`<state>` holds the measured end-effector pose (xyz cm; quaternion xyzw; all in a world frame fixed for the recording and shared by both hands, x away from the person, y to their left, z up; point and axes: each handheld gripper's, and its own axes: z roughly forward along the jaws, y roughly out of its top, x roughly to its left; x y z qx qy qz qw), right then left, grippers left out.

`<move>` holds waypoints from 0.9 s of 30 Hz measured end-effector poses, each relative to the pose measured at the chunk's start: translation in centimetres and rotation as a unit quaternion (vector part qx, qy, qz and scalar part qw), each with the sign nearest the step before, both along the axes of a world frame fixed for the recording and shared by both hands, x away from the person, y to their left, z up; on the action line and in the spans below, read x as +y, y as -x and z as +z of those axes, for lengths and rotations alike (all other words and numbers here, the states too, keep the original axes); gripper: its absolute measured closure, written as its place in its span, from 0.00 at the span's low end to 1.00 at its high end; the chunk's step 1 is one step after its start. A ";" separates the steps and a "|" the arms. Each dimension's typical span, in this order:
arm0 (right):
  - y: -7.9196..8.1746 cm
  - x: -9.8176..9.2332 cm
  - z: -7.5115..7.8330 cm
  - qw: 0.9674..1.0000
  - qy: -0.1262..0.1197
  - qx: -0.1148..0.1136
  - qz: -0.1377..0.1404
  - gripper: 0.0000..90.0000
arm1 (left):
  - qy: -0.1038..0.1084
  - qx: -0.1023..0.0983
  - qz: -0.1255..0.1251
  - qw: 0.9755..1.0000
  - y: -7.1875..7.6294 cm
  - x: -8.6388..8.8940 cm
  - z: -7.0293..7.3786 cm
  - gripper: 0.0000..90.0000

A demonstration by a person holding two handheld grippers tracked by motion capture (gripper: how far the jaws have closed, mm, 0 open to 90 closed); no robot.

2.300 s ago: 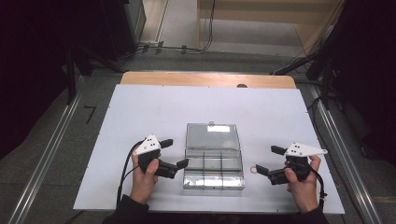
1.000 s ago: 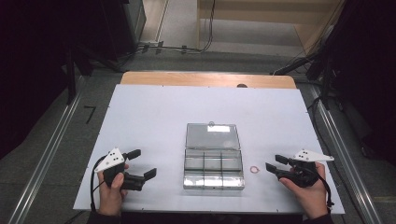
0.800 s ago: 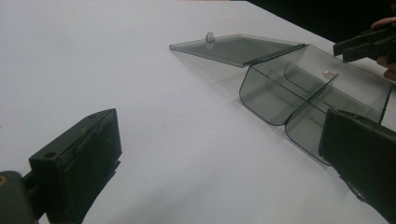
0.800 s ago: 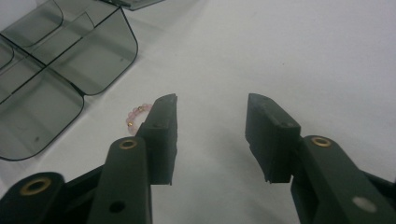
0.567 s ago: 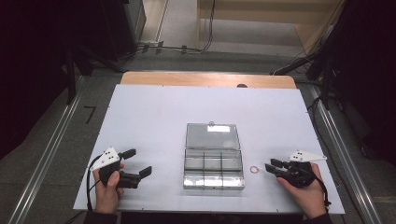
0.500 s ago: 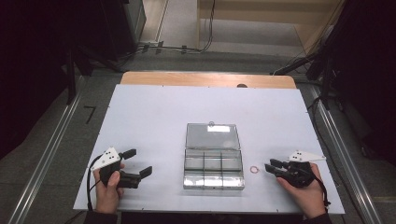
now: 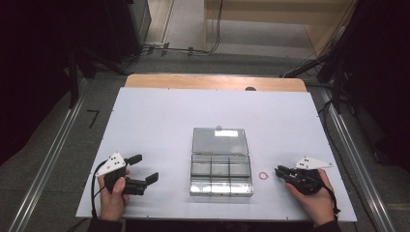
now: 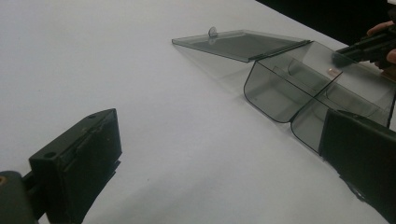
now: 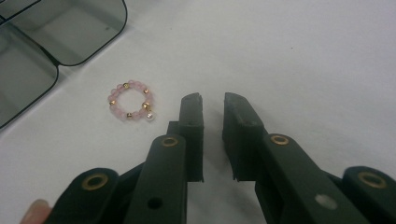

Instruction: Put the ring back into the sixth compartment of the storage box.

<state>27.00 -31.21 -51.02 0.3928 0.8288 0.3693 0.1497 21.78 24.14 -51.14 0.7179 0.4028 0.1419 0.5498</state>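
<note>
1. Two grippers are lying low near the front edge of the white table (image 7: 159,116), one towards each front corner, and we are looking past them at the things between.
2. We are seeing the left gripper (image 7: 143,170) near the front left corner, held in the left hand (image 7: 114,193); its jaws are standing wide apart with nothing but bare table between them, as the left gripper view confirms.
3. We are seeing the right gripper (image 9: 212,103) near the front right corner, held in the right hand (image 7: 314,198). Its jaws have just been closing and are now leaving only a narrow gap, with nothing between them and the pads pressing on nothing.
4. The pink bead ring (image 9: 131,106) is lying flat on the table just beside the right gripper's tips, apart from them, between those tips and the clear box. It is carrying a few gold beads and one white bead.
5. The clear box (image 7: 221,175) is sitting at the middle of the table's front half, its compartments showing nothing inside. The ring is resting outside it, near its right wall.
6. The lid (image 7: 220,140) is lying open, hinged back towards the far edge.
7. Farthest off, the table's wooden rim (image 7: 212,82) is running along the far edge.
</note>
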 end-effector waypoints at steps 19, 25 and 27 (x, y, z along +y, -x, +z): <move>-0.7 2.0 0.7 0.997 -0.059 0.019 0.040 0.84 | -0.001 0.000 0.000 1.000 0.0 -0.1 0.0 0.00; -0.9 3.0 0.1 0.997 -0.037 0.026 0.056 0.85 | -0.001 -0.001 -0.001 1.000 0.0 -0.1 0.0 0.00; -0.9 3.3 0.0 0.997 -0.030 0.029 0.058 0.86 | -0.001 -0.001 -0.001 1.000 0.0 -0.1 0.0 0.00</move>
